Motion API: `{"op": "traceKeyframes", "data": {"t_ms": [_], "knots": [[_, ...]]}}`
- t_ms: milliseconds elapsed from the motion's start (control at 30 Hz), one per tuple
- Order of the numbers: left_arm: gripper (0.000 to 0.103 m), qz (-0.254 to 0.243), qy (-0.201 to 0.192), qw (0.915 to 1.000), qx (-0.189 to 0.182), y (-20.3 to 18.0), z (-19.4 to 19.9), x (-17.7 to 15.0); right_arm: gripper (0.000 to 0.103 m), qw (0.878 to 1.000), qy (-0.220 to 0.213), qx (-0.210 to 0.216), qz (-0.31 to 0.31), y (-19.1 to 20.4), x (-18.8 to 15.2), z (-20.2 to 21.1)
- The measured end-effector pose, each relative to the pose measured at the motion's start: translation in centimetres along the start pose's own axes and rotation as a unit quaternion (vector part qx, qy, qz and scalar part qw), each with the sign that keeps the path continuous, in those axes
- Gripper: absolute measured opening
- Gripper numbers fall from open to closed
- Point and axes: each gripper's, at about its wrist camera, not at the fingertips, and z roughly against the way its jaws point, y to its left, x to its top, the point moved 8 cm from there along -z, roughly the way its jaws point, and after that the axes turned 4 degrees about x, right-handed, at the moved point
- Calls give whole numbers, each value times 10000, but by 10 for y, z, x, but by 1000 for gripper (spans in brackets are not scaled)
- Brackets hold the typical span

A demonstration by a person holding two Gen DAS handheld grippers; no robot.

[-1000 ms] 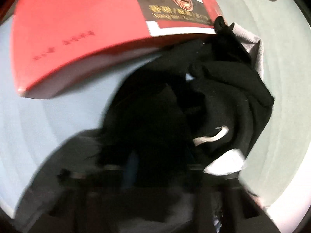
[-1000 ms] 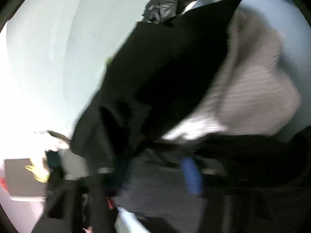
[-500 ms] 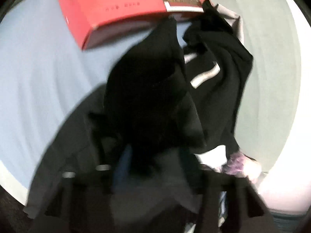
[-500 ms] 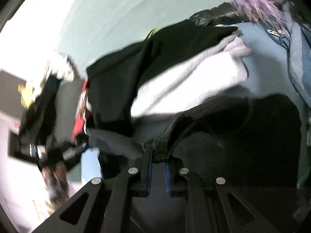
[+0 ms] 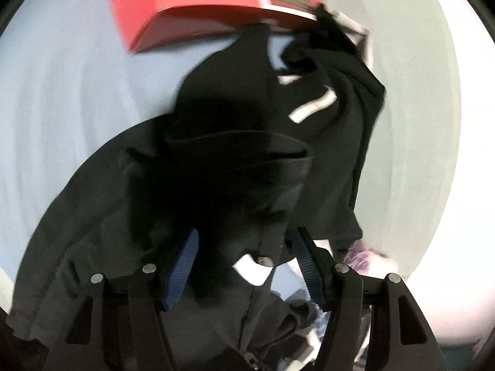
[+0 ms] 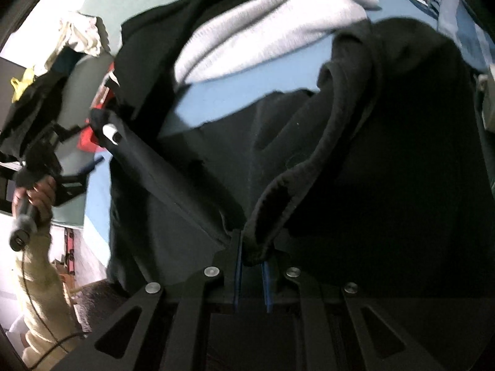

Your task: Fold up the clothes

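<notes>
Black garment [image 6: 340, 160] — hem clenched in right tongs [image 6: 252, 259], left tongs [image 5: 244, 266] released above it

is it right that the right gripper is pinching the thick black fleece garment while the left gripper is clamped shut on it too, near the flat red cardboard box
Not quite. The left gripper stands open, its blue pads apart, as the left wrist view shows. The rest holds: the right gripper pinches the thick black fleece garment, and the flat red cardboard box lies just beyond.
</notes>
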Motion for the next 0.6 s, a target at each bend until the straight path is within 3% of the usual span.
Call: {"op": "traceKeyframes", "data": {"t_ms": [67,167,367,400,433,467,600], "knots": [[65,-391,-87,9989,232,-24,-31,34,12,9999,77,-104,63,0,-2,-6],[65,-959,-310,9902,970,-28,-33,21,12,9996,183,-204,109,-3,-8,-12],[64,-1164,-607,9705,2023,-30,-66,15,13,9991,369,-208,23,-12,-18,-26],[51,-1179,-653,9686,2092,-26,-68,15,13,9992,372,-172,-11,-14,-20,-27],[23,-1178,-752,9659,2181,-19,-68,14,13,9993,356,-124,-47,-16,-21,-27],[14,-1127,-858,9659,2166,-11,-64,13,13,9994,339,-74,-84,-17,-21,-26],[7,-1199,-1024,9751,1556,6,-35,-4,13,9988,354,170,-293,-25,-21,-24]]}}
